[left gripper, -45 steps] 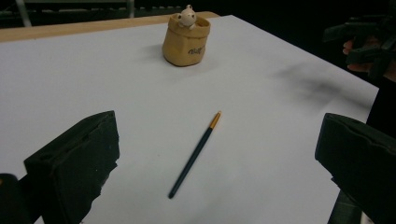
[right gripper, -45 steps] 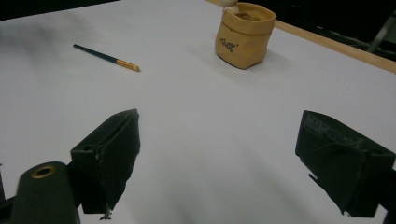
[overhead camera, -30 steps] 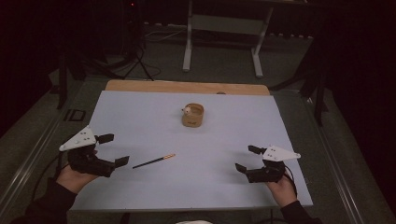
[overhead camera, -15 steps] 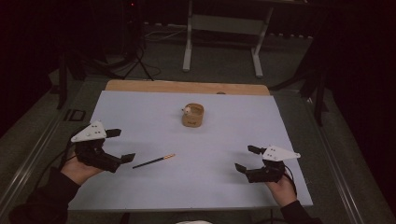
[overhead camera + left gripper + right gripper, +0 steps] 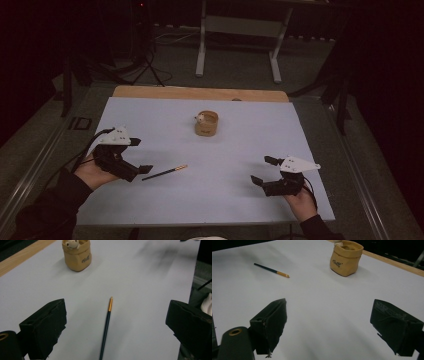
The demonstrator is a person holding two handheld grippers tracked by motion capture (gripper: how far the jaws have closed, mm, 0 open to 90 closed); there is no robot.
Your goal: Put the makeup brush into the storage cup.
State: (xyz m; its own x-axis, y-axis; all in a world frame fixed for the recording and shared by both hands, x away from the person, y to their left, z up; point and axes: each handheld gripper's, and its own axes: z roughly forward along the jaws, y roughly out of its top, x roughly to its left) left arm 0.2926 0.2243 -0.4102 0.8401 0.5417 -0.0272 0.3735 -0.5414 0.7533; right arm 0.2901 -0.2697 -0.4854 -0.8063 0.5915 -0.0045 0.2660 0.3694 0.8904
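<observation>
My left gripper (image 5: 112, 327), jaws wide, lines up on the pencil (image 5: 106, 326): light, stiff, thin, likely to roll; I'd pinch mid-shaft. Right gripper (image 5: 328, 325) also wide.

text: one dark printed word in script letters | on: front side of the small tan pouch (image 5: 346, 258), also seen in the left gripper view (image 5: 77, 255) | readable: no, the letters are too small and blurred to spell | other texts, numbers or signs: none can be read on the desk (image 5: 240, 200)
</observation>
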